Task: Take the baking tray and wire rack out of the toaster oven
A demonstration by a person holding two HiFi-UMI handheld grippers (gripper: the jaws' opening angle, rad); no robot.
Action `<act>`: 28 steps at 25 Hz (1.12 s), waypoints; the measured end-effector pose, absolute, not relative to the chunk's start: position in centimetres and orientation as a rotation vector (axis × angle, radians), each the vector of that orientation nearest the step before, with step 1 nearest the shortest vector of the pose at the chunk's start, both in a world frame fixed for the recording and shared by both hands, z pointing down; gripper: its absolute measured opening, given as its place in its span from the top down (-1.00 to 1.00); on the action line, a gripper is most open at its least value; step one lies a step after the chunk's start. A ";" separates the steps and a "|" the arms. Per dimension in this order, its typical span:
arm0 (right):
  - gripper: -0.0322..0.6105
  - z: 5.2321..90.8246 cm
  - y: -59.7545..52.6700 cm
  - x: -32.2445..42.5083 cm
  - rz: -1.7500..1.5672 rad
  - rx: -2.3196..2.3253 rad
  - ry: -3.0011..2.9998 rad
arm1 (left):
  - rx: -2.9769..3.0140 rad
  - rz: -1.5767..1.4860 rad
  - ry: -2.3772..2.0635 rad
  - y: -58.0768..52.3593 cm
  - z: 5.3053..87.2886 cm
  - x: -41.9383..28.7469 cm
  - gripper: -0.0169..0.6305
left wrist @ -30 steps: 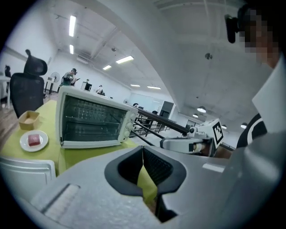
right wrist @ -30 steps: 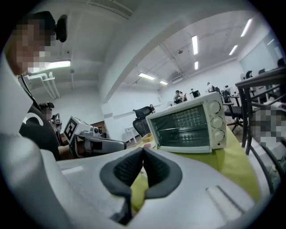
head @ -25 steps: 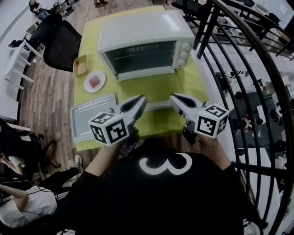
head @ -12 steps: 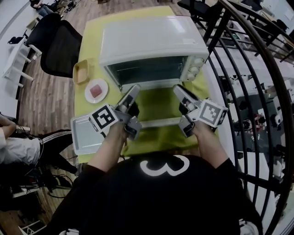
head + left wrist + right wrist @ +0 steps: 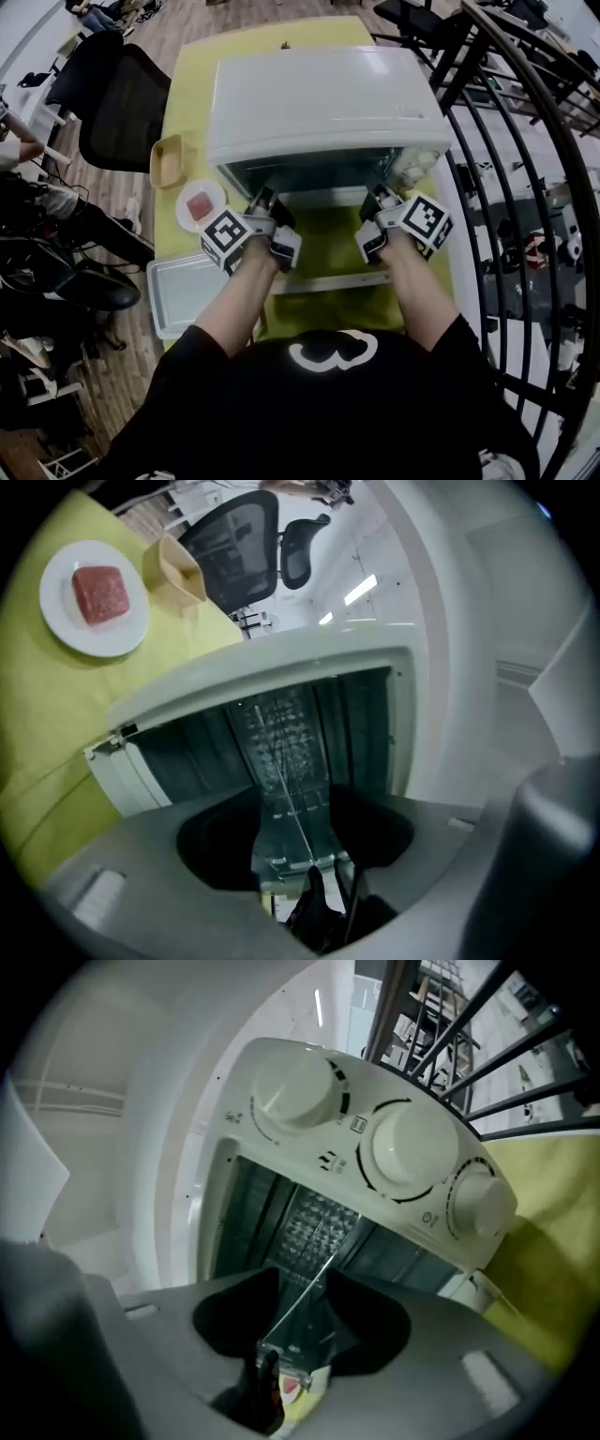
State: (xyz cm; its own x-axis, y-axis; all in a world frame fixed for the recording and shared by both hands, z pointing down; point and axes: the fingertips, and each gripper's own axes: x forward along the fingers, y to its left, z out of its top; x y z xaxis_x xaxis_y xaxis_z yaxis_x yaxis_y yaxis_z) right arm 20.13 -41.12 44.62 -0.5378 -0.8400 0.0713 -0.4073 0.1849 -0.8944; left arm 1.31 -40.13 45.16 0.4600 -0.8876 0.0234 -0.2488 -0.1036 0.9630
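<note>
The toaster oven [image 5: 323,98] stands on a yellow-green cloth [image 5: 192,56]. Its door [image 5: 328,246] lies folded down toward the person, with the handle bar [image 5: 323,281] at the near edge, and it takes nearly all the cloth in front of the oven. On the right a black railing [image 5: 553,141] runs close along the table. On the left, beyond the cloth's edge, stands a black chair [image 5: 122,94]. The left gripper [image 5: 265,200] and the right gripper [image 5: 380,197] are over the door at the oven's mouth, one near each side of the opening.

The head view hides most of the cavity under the oven's top edge. The gripper views look into it, dark and ribbed, but I cannot make out the wire rack there. Only the right gripper view shows the three knobs [image 5: 403,1147]. Both pairs of jaws stand partly apart (they have just been opening), with nothing between them.

The baking tray [image 5: 183,295] is out of the oven, flat at the cloth's near left corner, just beside the door. Farther back a white plate [image 5: 218,200] holds a reddish block [image 5: 199,204]. A small tan dish [image 5: 168,159] stands behind the plate; what is in it I cannot tell.
</note>
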 end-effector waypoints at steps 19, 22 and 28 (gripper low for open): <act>0.83 47.1 -48.2 20.0 -1.366 -1.147 1.787 | 1.468 -0.856 -1.041 -46.3 47.5 -0.5 0.84; 0.86 47.1 -48.0 19.9 -1.365 -1.149 1.784 | 1.459 -0.853 -1.035 -46.2 47.4 -0.6 0.86; 0.87 47.1 -46.6 20.3 -1.371 -1.156 1.776 | 1.457 -0.833 -1.036 -45.0 47.3 -0.3 0.87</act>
